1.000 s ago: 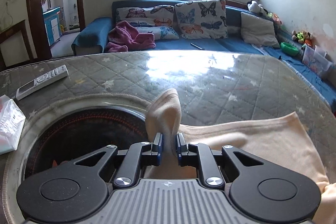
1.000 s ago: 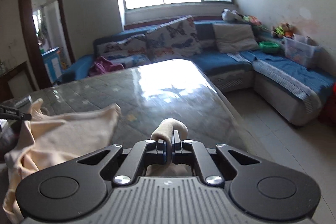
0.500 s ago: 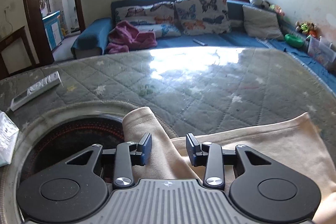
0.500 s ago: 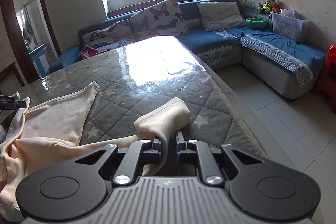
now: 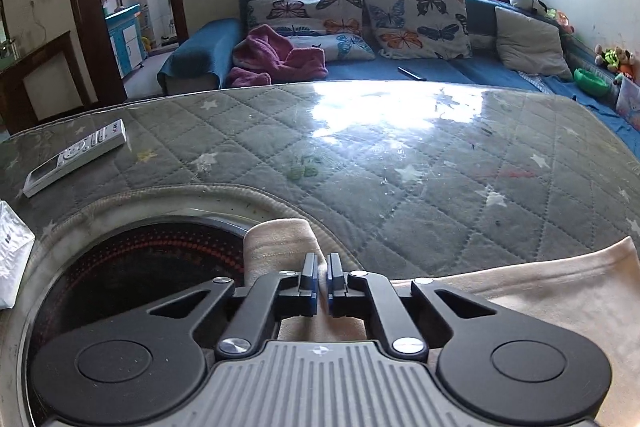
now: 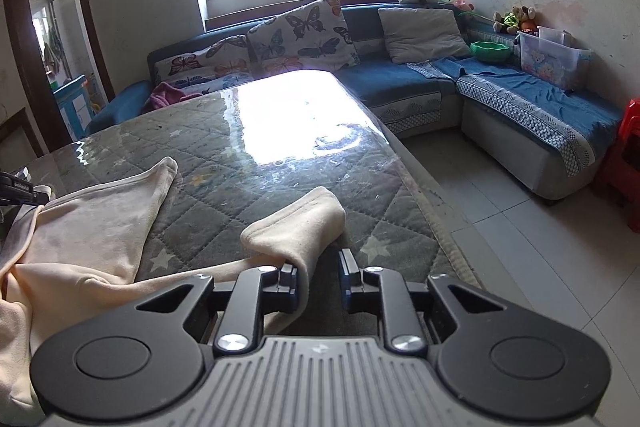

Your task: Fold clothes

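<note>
A cream garment (image 5: 540, 291) lies spread on the quilted table (image 5: 400, 155). One rolled corner of it (image 5: 276, 239) rests on the table just left of and under my left gripper (image 5: 319, 267), whose jaws are shut; I see no cloth pinched between them. In the right wrist view the same garment (image 6: 92, 227) stretches left, and its sleeve end (image 6: 304, 223) lies on the table near the right edge. My right gripper (image 6: 318, 267) is opening: the sleeve leans on the left pad, the right pad stands clear of it.
A white remote (image 5: 76, 157) and a white packet (image 5: 12, 259) sit at the table's left. A dark round cooktop (image 5: 140, 267) is set into the table below my left gripper. Blue sofa (image 6: 400, 83) behind; tiled floor (image 6: 520, 247) and a red stool (image 6: 624, 163) to the right.
Both hands came down to the table. The left jaws let go of the raised fold, opened wide, then shut again. The right jaws parted from the sleeve, which now lies on the table.
</note>
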